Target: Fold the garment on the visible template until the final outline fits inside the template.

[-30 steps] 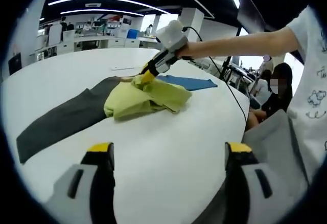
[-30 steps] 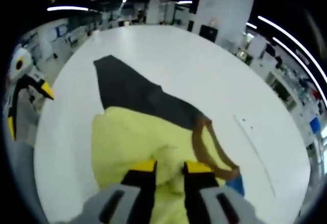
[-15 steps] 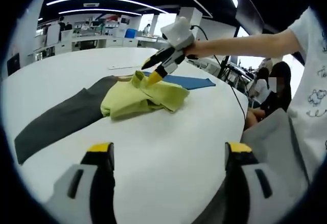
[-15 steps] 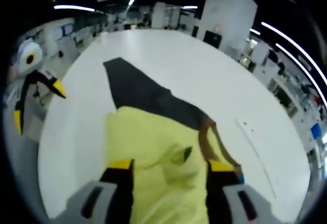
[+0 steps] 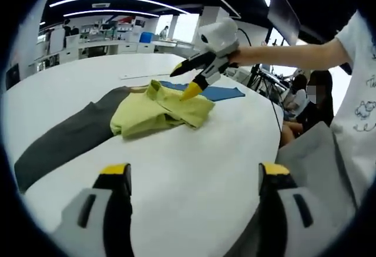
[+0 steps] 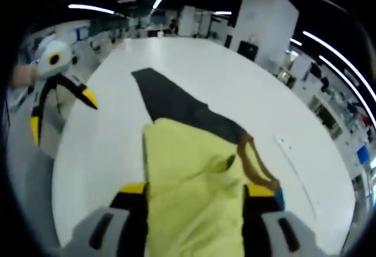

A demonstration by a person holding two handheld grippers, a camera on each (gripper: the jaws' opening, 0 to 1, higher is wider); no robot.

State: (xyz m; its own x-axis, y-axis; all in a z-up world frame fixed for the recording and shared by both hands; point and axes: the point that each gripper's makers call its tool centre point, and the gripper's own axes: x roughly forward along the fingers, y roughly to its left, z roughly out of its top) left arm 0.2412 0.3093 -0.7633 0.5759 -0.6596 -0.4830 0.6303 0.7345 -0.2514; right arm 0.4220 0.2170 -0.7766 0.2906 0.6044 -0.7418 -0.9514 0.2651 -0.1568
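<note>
A yellow-green garment (image 5: 158,107) lies bunched and partly folded on the white table, over one end of the dark grey template sheet (image 5: 64,137). In the left gripper view my right gripper (image 5: 187,81) hangs open just above the garment's far side, touching nothing. My left gripper (image 5: 194,175) stands open over bare table, well short of the garment. In the right gripper view the garment (image 6: 194,175) lies below my open right gripper (image 6: 197,189). The template (image 6: 176,104) stretches away beyond it. The left gripper (image 6: 59,107) shows at the left, off the table's edge.
A blue cloth (image 5: 217,93) lies flat behind the garment; its corner (image 6: 279,199) peeks out beside the brown collar trim (image 6: 252,157). The round table's edge (image 5: 276,128) curves on the right, where a person sits (image 5: 311,107). Desks and pillars stand far behind.
My right gripper was shut on the garment's top fold; it opened, let the fold drop and lifted up and away. The left gripper held still.
</note>
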